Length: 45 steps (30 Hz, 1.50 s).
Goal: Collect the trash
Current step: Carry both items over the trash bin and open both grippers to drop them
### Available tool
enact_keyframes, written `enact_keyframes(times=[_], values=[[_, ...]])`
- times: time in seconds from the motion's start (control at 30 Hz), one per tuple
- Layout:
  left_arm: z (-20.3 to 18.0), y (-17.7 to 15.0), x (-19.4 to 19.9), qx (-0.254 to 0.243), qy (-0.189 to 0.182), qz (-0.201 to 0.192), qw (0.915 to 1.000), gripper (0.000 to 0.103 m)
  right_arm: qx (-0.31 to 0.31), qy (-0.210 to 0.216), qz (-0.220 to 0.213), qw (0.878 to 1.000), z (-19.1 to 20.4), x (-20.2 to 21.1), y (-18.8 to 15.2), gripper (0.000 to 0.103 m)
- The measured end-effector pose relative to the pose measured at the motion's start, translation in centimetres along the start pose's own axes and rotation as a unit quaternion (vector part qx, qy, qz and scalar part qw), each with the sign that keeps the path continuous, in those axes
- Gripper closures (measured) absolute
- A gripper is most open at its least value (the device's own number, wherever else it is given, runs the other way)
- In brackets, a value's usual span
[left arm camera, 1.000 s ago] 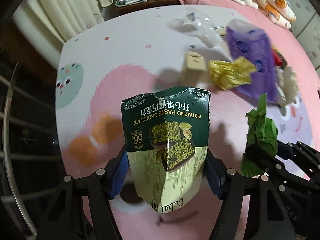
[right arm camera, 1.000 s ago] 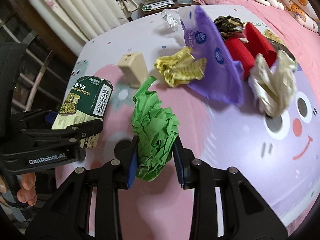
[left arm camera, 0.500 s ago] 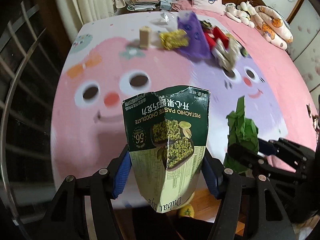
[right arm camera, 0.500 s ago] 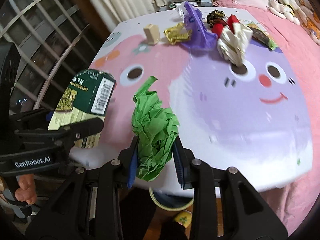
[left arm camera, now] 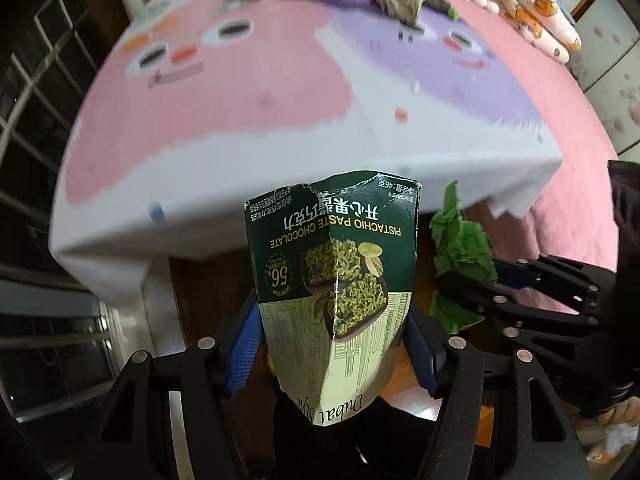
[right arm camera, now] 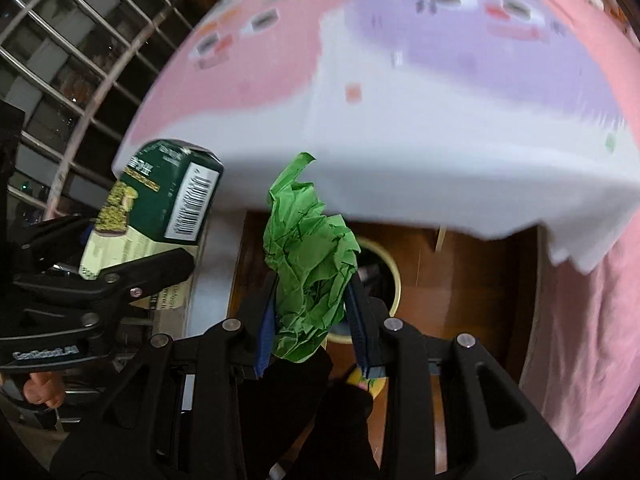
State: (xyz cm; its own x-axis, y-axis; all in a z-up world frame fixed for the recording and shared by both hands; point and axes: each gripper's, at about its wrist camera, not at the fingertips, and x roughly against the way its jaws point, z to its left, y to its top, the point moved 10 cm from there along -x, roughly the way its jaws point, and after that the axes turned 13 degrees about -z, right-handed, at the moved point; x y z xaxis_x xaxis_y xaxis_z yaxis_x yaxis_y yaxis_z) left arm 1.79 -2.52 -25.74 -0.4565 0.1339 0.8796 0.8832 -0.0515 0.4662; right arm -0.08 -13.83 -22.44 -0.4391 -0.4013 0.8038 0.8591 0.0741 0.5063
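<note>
Now green paper [right arm camera: 310, 272] sits clamped between right gripper [right arm camera: 312, 320] pads.

We see the pink and lavender cartoon-face bedspread [left arm camera: 248, 92] spreading far ahead, stuffed toys [left arm camera: 532, 20] far right, window bars [right arm camera: 72, 64] at left, brown wooden floor [right arm camera: 472, 292] below near us.

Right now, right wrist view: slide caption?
Right tongs carry crumpled green paper over the floor bin.
</note>
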Motion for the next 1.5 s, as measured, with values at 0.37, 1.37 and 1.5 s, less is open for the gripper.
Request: enact_keyframes(times=[0.37, 1.37, 1.5], values=[[0.8, -8.9, -11.3, 0.030, -0.001, 0.055, 0.9981, 0.036, -0.048, -0.023, 0.069, 0.996, -4.8, -11.6, -10.4, 0.074], [6.6, -13.7, -25.4, 0.053, 0.013, 0.072, 0.9959, 0.005, -0.070, -0.046, 0.079, 0.993, -8.7, -27.5, -15.7, 0.044], [6.9, -13.0, -23.0, 0.051, 0.017, 0.054, 0.9971, 0.005, -0.071, -0.050, 0.074, 0.994, -8.2, -25.8, -15.0, 0.044]])
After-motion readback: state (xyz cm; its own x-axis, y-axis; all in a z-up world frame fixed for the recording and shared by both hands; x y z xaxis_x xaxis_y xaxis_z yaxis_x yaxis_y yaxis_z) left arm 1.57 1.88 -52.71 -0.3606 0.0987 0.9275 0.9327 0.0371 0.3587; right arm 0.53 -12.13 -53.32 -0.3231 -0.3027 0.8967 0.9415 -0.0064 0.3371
